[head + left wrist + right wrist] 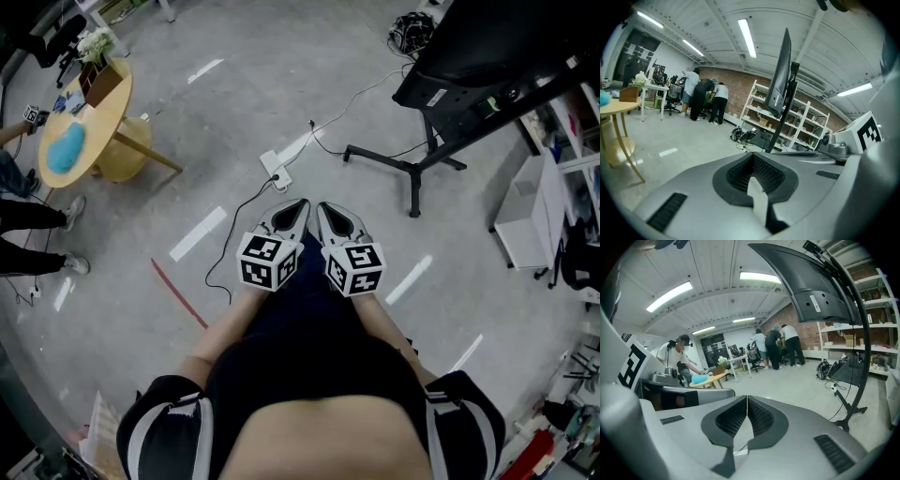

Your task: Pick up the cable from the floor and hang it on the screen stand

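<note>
Grippers, head view: left gripper (298, 206) and right gripper (325, 210) are held side by side before the person's body, tips forward and down. They are carried idle, with nothing in either pair of tongs.

Cable (225, 242): thin and black, lying loose on the floor, well to the left of the screen stand (413, 173). It trails from a white power strip (277, 170) toward the person, near the left tips and untouched.

Stand: legs splayed on the floor, with the dark screen (487, 42) tilted above them. A second lead runs toward its base, presumably its own supply.

Round table (89, 117): far left of the stand, with no part in the job.

Left gripper view: the tongs are pressed together, pads meeting along one seam, and empty. The stand's post rises beyond the tips, and people are at work well behind it.

Right gripper view: the tongs are pressed together and empty. A thin line of cable shows on the floor under the pads, not pinched. The stand is close on the right, its screen overhead.

Judgement: this looks like the approach stage. The tongs must spread before the pick, and the post's bracket looks the likeliest hanging point.
</note>
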